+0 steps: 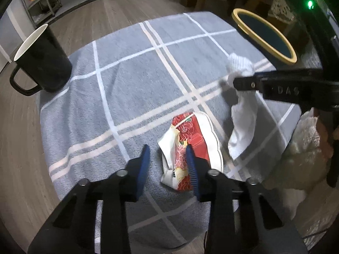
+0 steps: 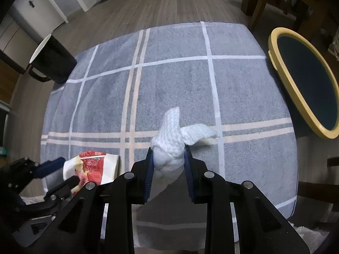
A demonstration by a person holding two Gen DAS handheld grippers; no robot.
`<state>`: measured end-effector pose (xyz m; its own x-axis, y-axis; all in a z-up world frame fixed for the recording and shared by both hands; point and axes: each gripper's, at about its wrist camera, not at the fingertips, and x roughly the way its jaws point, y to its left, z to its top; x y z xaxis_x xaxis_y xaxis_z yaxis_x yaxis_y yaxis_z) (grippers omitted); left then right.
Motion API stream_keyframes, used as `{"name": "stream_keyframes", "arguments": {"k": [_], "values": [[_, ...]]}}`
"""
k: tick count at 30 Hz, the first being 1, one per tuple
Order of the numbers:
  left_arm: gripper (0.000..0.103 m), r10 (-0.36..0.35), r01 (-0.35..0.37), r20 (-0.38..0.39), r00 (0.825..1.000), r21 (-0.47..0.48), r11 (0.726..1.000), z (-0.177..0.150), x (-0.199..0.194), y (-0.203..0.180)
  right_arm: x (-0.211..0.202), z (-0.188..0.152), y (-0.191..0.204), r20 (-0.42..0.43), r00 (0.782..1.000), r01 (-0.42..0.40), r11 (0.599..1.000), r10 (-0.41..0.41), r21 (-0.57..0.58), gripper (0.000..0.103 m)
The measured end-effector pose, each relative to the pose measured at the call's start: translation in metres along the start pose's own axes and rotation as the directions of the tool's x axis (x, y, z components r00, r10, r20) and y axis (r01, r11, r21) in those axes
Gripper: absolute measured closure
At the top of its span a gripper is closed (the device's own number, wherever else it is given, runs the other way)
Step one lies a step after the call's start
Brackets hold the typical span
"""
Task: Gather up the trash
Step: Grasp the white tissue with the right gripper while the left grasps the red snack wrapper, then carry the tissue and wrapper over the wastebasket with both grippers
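Note:
A crumpled red-and-white snack wrapper (image 1: 197, 135) lies near the front of the grey checked tablecloth (image 1: 127, 80). My left gripper (image 1: 168, 154) points down over it. The right pad lies against the wrapper's red part, while a strip of cloth shows between the left pad and the wrapper, so the jaws are open around it. The wrapper (image 2: 93, 165) also shows in the right wrist view, between the left gripper's fingers (image 2: 53, 165). My right gripper (image 2: 168, 154) is shut on a white crumpled tissue (image 2: 169, 139), which hangs from it above the cloth (image 1: 243, 122).
A black mug (image 1: 42, 61) with a white inside stands at the table's far left corner. At the far right sits a yellow-rimmed dark tray (image 2: 296, 97). A fluffy white sleeve (image 1: 303, 148) is at the right edge. Wooden chair legs and floor lie beyond.

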<state>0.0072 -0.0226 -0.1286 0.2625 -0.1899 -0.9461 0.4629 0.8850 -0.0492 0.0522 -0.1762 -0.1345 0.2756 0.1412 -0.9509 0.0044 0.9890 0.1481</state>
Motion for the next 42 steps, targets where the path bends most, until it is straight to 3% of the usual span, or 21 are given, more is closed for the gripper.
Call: {"name": "stream_keyframes", "arguments": {"k": [1,8,14,21,25,30,32,42], "values": [[0.091,0.001,-0.001,-0.005,1.000,0.005,1.000,0.000,0.001,-0.001,-0.001,0.001,0.000,0.003,1.000,-0.002,1.000,0.002,0.001,0.074],[0.093,0.031,-0.032,0.040,0.999,0.025,0.999,0.010,-0.011,-0.003,-0.011,0.004,-0.008,0.035,0.999,-0.006,1.000,0.005,0.017,0.074],[0.093,0.034,-0.037,0.123,0.992,0.018,0.999,0.029,-0.035,-0.011,-0.048,0.015,-0.029,0.122,0.992,-0.039,0.997,0.031,0.061,0.074],[0.093,0.020,-0.034,0.233,0.972,0.054,0.998,0.076,-0.067,-0.039,-0.109,0.041,-0.063,0.282,0.959,0.015,0.999,-0.029,0.052,0.074],[0.093,-0.006,-0.017,0.274,0.962,0.081,0.997,0.113,-0.077,-0.064,-0.136,0.062,-0.109,0.339,0.939,0.016,0.992,-0.058,0.125,0.074],[0.093,-0.047,0.007,0.301,0.953,0.133,0.991,0.157,-0.075,-0.105,-0.147,0.079,-0.175,0.345,0.931,0.033,0.972,-0.115,0.234,0.074],[0.093,-0.065,0.021,0.301,0.951,0.147,0.989,0.172,-0.070,-0.120,-0.149,0.084,-0.201,0.341,0.924,0.086,0.963,-0.173,0.256,0.074],[0.093,-0.101,0.035,0.267,0.959,0.242,0.970,0.232,-0.016,-0.190,-0.124,0.089,-0.287,0.260,0.915,0.205,0.912,-0.307,0.356,0.074]]}}
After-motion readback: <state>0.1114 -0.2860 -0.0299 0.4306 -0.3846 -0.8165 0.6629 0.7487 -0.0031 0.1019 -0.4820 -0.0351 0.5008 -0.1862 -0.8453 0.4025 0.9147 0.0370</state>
